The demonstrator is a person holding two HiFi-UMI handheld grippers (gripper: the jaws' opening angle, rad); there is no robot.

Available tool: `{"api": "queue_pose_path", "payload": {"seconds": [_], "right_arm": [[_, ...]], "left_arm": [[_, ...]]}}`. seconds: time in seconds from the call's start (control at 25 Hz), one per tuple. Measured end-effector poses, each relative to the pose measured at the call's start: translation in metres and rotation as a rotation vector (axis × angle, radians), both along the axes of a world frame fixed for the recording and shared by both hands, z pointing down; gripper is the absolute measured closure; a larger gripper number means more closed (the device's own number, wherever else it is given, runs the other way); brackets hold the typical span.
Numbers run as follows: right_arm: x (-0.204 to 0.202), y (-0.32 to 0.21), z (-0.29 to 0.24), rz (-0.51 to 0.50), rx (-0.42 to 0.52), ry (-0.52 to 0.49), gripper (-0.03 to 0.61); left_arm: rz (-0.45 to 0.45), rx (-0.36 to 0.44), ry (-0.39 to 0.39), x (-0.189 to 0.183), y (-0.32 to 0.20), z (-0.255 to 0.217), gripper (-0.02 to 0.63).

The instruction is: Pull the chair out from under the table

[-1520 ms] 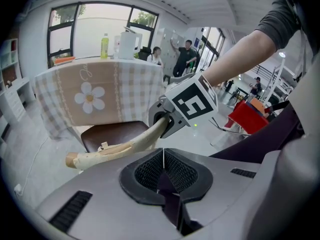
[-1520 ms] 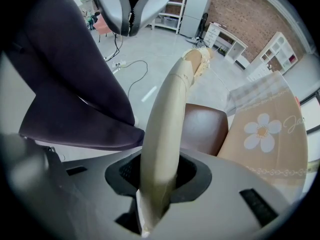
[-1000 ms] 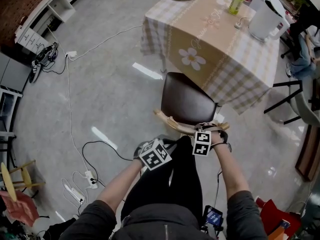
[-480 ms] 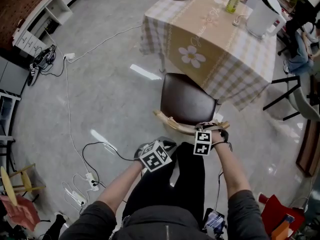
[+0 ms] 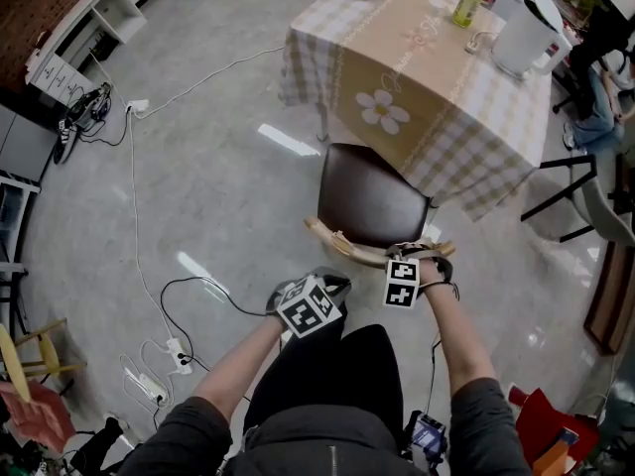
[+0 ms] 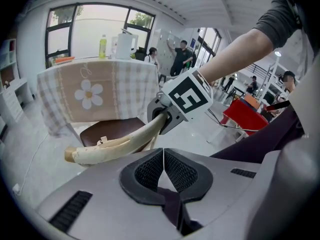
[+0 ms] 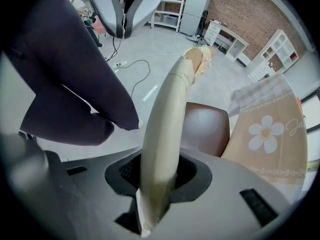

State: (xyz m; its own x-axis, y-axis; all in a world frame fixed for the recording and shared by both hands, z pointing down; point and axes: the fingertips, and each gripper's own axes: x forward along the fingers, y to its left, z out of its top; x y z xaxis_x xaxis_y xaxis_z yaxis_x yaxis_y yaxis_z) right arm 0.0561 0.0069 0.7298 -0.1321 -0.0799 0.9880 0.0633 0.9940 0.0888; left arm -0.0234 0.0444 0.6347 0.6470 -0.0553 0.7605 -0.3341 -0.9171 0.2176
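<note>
The right claw [image 7: 157, 176] points down, clamped on the pale curved top rail [image 7: 170, 109] of the chair [image 5: 369, 201], whose brown seat lies just beyond it with its far edge at the hem of the checked, flower-printed cloth on the tabletop [image 5: 427, 77]. The left claw [image 6: 163, 171], pads pressed together on nothing, hangs just left of it, clear of the rail. Beneath both spreads a glossy grey floor [image 5: 218, 167], white cables [image 5: 134, 167] trailing off to the left claw's side toward white shelves [image 5: 84, 28].
</note>
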Motion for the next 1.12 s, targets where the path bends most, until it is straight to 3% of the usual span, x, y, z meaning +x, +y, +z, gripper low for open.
{"api": "queue_pose_path", "payload": {"seconds": [1.12], "right_arm": [[-0.006, 0.056, -0.001, -0.001, -0.021, 0.008, 0.476]], "left_arm": [[-0.03, 0.002, 0.011, 0.004, 0.028, 0.001, 0.601]]}}
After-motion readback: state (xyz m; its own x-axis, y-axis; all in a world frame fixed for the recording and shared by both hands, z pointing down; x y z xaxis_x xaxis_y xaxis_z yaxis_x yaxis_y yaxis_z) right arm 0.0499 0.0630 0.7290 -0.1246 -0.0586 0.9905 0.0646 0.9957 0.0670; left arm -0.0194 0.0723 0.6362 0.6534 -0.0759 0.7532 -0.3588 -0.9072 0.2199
